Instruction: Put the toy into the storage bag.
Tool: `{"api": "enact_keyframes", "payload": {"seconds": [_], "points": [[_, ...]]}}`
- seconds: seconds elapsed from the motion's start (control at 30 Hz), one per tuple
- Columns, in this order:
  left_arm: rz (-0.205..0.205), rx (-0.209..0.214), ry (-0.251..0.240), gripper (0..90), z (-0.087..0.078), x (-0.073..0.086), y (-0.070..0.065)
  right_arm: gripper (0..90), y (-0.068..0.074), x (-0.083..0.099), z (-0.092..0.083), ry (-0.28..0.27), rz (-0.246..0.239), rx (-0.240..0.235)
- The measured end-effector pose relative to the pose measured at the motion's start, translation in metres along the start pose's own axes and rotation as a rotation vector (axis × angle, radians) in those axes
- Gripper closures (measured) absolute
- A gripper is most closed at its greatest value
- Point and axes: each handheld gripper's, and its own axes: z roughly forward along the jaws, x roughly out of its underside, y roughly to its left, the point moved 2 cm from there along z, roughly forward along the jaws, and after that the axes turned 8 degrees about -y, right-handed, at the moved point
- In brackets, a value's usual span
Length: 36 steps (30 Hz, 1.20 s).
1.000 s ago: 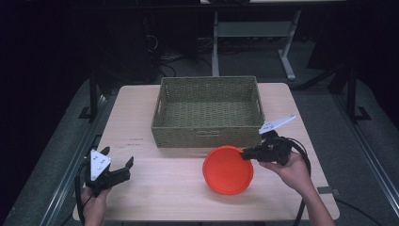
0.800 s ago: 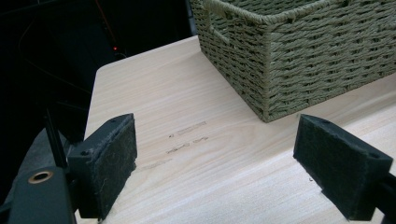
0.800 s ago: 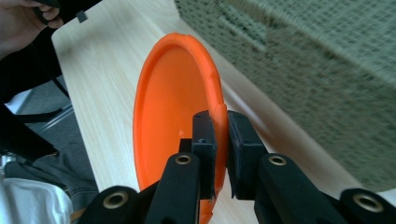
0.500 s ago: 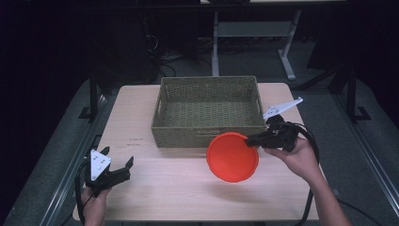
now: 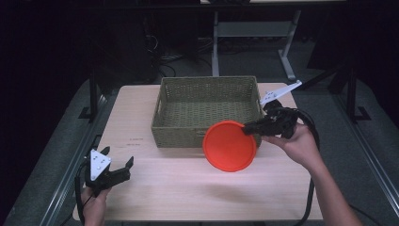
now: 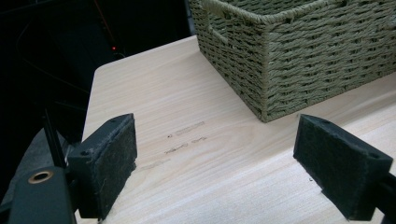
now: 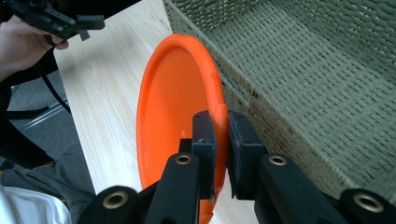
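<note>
— Looking from the high view first: plate [image 5: 229,145] clamped at its rim by right gripper [image 5: 248,127], held off the table [image 5: 141,117], overlapping the basket's [image 5: 207,110] front wall near the right corner. Tilted up, underside toward the camera. Left gripper [image 5: 120,170] well left of the basket and nearer the front edge, jaws apart, holding nothing.

— Best way to finish the step?

— Probably: raise until the low edge clears the basket rim, carry over the open middle, flatten, lower before letting go. Worth keeping the pinch firm; a thin rim could slip.

— And from the left gripper view?

— Both pads wide apart over bare wood, basket [image 6: 299,51] corner ahead and to the right. Idle; best kept there, clear of the path.

— Right gripper view?

— Pads pressed together on the plate [image 7: 173,112] rim, one inside, one outside. Plate nearly on edge, hollow face turned away from the basket [image 7: 317,70], back close against the weave; touching or not, cannot tell. Round, so no real long axis; the face runs roughly along the basket wall.
</note>
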Motion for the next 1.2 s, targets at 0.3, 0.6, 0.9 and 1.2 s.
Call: {"api": "enact_keyframes", "payload": {"seconds": [0.3,0.6,0.9,1.2], "points": [[-0.001,-0.008,-0.001,12.7,-0.001,0.000,0.002,82.1,-0.003,-0.020,-0.003,0.003,-0.004,0.020],[0.002,-0.002,0.000,12.7,0.000,0.000,0.000,82.1,-0.002,-0.039,-0.006,0.010,-0.018,0.037],[0.005,-0.005,0.001,12.7,-0.001,0.000,0.001,82.1,-0.008,-0.056,-0.006,0.012,-0.013,0.045],[0.005,-0.008,-0.001,12.7,-0.001,0.000,0.002,82.1,-0.017,-0.069,-0.005,0.006,0.008,0.068]]}}
